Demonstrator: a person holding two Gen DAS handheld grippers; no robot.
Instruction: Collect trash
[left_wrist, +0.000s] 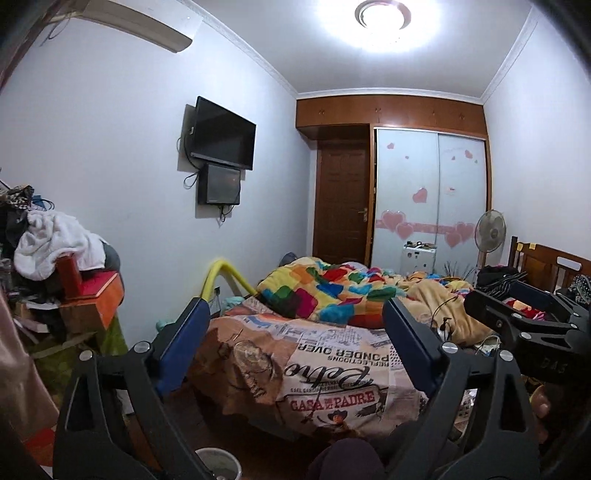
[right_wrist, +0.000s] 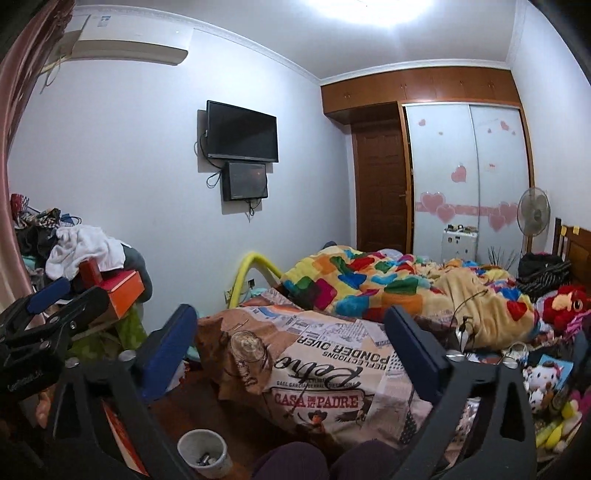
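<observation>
Left wrist view: you had both grippers aimed level across a cluttered bedroom. A bed (left_wrist: 332, 369) with a printed newspaper-style sheet filled the middle, with a multicoloured patchwork blanket (left_wrist: 325, 291) bunched further back. A heap of clothes and boxes (left_wrist: 59, 266) stood at the left wall, under the air conditioner (right_wrist: 133, 42). A TV (left_wrist: 223, 133) hung on the wall, and a wardrobe with heart stickers (left_wrist: 428, 192) and a fan (left_wrist: 489, 230) stood at the far end. Soft toys (right_wrist: 554, 376) crowded the bed's right edge.

The only trash-related item I could make out was a small white bin (right_wrist: 202, 456) on the floor near the bed's foot, low between the fingers in both views, with some small bits inside (too small to identify).

Your left gripper (left_wrist: 291, 321) was spread wide with nothing between its blue pads. Your right gripper (right_wrist: 291, 325) was the same: fully released, empty, touching nothing. Each gripper showed at the edge of the other's view.
</observation>
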